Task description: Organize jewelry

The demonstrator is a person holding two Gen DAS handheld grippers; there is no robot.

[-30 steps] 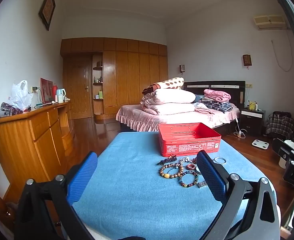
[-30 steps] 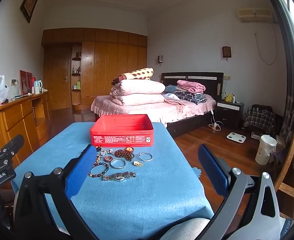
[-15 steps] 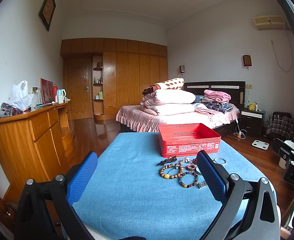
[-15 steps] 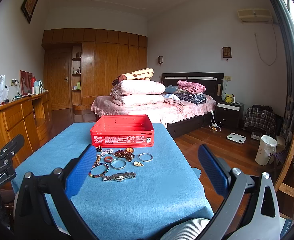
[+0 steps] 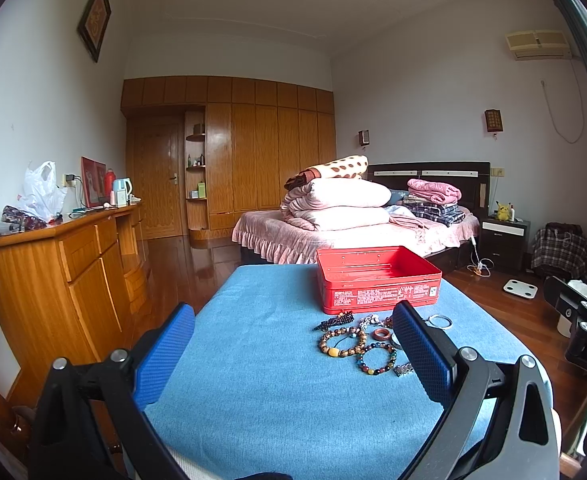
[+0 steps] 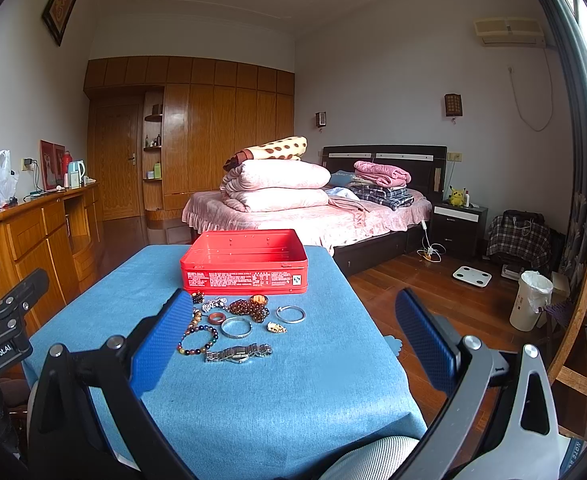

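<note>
Right wrist view: we held both the right gripper [image 6: 293, 322] and left gripper [image 5: 293, 336] wide and empty, jewelry [image 6: 235, 322] laid ready before the red tin [image 6: 244, 276]

the blue tabletop [image 6: 253, 392] carries a red tin box [image 6: 244, 262]; just before the box lie bracelets [image 6: 197, 340], bangles [image 6: 236, 327] and a watch [image 6: 239, 354].

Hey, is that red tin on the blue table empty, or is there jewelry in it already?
Empty as far as visible: the red tin stands open, showing only bare red interior. All jewelry lies on the cloth in front.
</note>
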